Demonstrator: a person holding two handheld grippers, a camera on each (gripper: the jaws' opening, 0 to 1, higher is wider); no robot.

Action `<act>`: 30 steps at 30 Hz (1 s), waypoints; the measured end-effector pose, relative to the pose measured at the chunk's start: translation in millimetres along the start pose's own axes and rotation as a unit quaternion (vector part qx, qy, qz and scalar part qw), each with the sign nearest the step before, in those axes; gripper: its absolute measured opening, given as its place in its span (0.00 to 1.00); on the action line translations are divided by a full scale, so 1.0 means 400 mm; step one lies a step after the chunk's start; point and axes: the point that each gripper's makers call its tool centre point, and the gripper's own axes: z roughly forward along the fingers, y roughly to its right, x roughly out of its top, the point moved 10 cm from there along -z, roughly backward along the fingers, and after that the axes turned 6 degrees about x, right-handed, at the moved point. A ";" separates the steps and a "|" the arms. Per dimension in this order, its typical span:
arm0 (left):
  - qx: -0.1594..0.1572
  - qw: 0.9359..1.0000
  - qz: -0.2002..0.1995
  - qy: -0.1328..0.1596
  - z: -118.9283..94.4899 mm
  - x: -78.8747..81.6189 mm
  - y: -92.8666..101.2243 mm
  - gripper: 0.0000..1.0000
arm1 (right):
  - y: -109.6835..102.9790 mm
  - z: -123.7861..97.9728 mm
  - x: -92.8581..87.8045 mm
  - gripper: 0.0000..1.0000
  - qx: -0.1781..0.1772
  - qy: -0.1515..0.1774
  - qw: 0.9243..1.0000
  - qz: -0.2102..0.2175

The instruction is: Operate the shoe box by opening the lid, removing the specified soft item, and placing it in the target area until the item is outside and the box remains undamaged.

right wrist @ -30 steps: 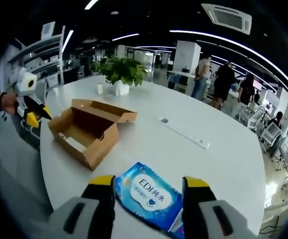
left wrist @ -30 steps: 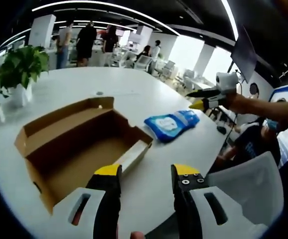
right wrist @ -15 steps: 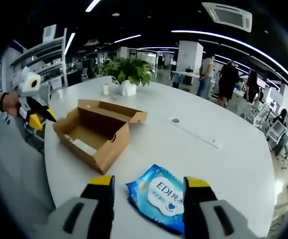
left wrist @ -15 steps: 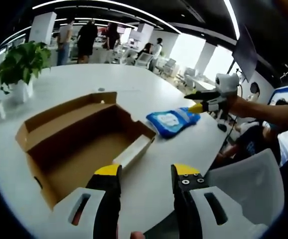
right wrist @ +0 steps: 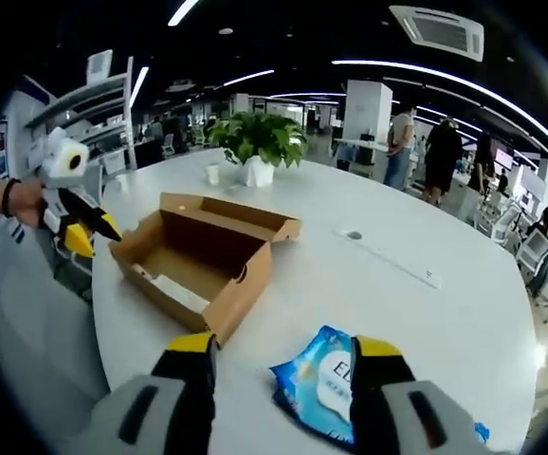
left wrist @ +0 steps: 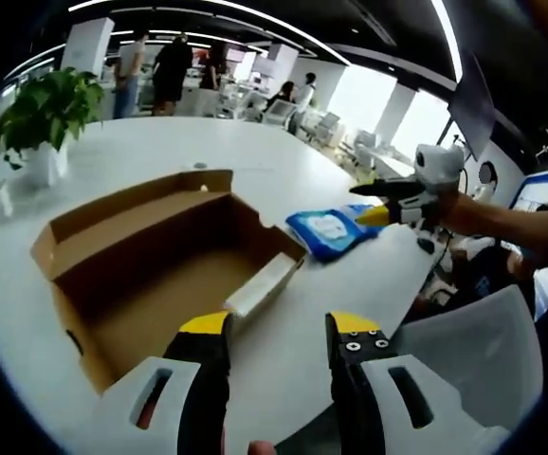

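One open shoe box (left wrist: 151, 275), one blue wipes pack (left wrist: 329, 230), one potted plant (left wrist: 42, 118), two hand-held grippers (left wrist: 272, 332) (right wrist: 283, 349).

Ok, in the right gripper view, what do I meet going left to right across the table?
Other tongs with yellow tips → open brown cardboard shoe box → blue soft wipes pack, all over the white round table.

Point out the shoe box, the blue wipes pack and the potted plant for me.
shoe box (right wrist: 241, 296), right gripper view, near side wall.
blue wipes pack (left wrist: 326, 228), left gripper view, white label.
potted plant (right wrist: 258, 138), right gripper view, leaves.
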 end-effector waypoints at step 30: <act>0.036 0.999 0.000 -0.010 -0.027 0.001 -0.097 0.41 | -0.102 0.069 0.011 0.56 0.048 0.010 0.999 0.009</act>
